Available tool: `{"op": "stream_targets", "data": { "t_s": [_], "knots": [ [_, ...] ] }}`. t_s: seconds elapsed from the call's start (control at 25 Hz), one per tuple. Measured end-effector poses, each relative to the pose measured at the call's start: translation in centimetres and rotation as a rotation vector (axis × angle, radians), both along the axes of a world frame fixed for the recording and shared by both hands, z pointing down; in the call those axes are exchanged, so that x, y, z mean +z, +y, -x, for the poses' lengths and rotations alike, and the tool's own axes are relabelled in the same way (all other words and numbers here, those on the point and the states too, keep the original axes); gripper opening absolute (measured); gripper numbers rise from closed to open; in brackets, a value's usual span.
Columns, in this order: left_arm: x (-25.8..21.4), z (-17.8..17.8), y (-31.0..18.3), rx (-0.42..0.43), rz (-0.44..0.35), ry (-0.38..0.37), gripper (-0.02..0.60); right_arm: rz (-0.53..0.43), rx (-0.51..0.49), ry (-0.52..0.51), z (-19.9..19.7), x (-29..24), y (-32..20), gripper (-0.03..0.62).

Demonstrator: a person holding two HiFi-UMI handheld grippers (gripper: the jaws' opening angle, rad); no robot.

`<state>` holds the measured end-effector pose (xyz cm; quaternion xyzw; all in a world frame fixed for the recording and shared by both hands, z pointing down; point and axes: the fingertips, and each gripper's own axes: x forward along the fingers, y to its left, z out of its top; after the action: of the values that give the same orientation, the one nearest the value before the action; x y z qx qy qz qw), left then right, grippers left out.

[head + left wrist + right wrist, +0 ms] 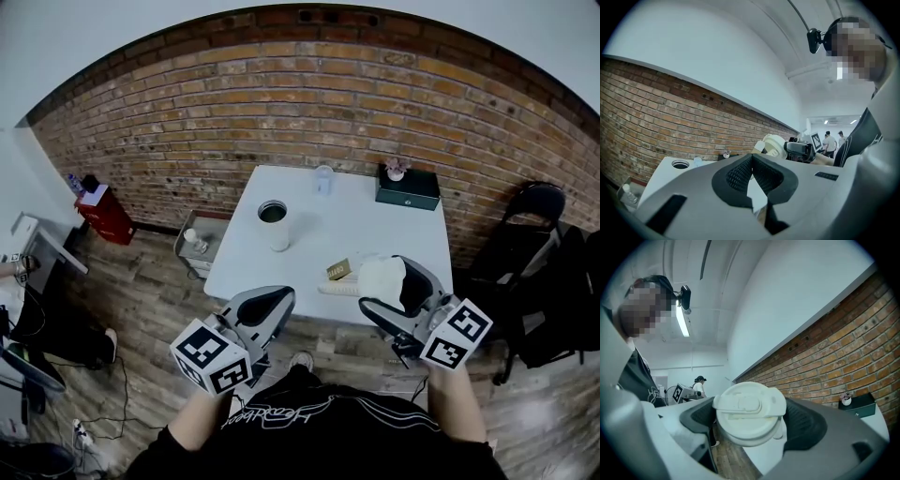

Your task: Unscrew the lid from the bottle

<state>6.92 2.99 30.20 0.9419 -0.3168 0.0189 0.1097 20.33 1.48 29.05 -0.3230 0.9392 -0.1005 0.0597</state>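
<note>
White table (375, 230) with open-topped bottle (274, 225); lid (381, 278) in right tool (750, 420)

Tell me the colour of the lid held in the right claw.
Off-white. The lid shows best in the right gripper view.

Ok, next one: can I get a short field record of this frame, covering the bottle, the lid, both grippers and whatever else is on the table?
bottle: white, upright on the table, mouth open, lid off
lid: white, clamped between the right gripper's jaws, away from the bottle
right gripper: shut on the lid, near the table's front edge
left gripper: jaws together, nothing between them
also on table: clear cup, dark box, small brown item
</note>
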Motion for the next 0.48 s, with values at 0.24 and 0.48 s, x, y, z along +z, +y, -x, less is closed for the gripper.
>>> {"op": "stream_targets", "data": {
  "t_s": [0.24,0.48],
  "knots": [
    [0.34,-0.29,0.38,0.014,0.008,0.002,0.029,0.003,0.003,0.020,-0.02,0.44,0.63,0.434],
    [0.97,-0.08,0.50,0.016,0.017,0.011,0.029,0.019,0.009,0.030,0.14,0.91,0.71,0.433]
  ]
}}
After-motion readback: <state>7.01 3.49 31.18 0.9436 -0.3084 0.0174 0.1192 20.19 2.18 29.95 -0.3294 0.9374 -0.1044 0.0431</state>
